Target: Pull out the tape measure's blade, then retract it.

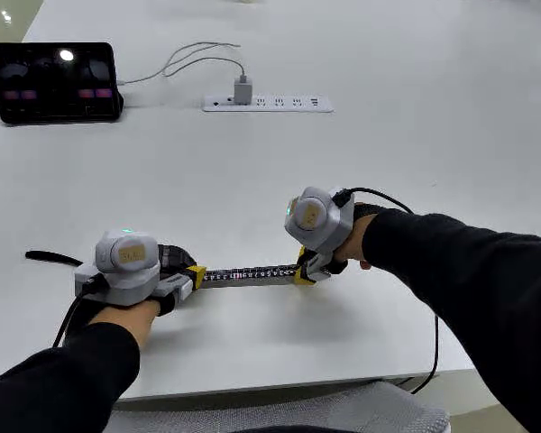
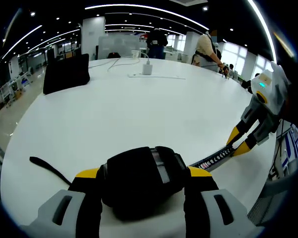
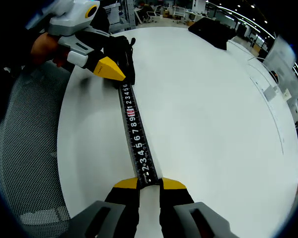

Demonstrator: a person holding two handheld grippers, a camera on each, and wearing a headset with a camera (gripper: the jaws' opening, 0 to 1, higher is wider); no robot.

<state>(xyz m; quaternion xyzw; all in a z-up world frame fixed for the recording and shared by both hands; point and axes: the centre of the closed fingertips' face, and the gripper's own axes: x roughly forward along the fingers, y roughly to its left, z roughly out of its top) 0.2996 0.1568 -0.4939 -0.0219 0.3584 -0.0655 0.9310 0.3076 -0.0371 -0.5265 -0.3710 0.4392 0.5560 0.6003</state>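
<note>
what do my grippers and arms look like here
The left hand-held gripper and right hand-held gripper match: rounded grey bodies, yellow-tipped black jaws, a green light, a black cable. The sleeves are black.

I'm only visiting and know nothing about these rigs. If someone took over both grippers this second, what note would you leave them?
Left gripper: shut on the tape measure case, which sits low on the white table.
Right gripper: shut on the blade, pinching it near its free end.
Things: the blade runs straight between the two grippers, just above the table, numbers facing up.
Done: the blade is pulled out of the case.
Left: let the blade retract into the case, probably by bringing the right gripper back toward the left.
</note>
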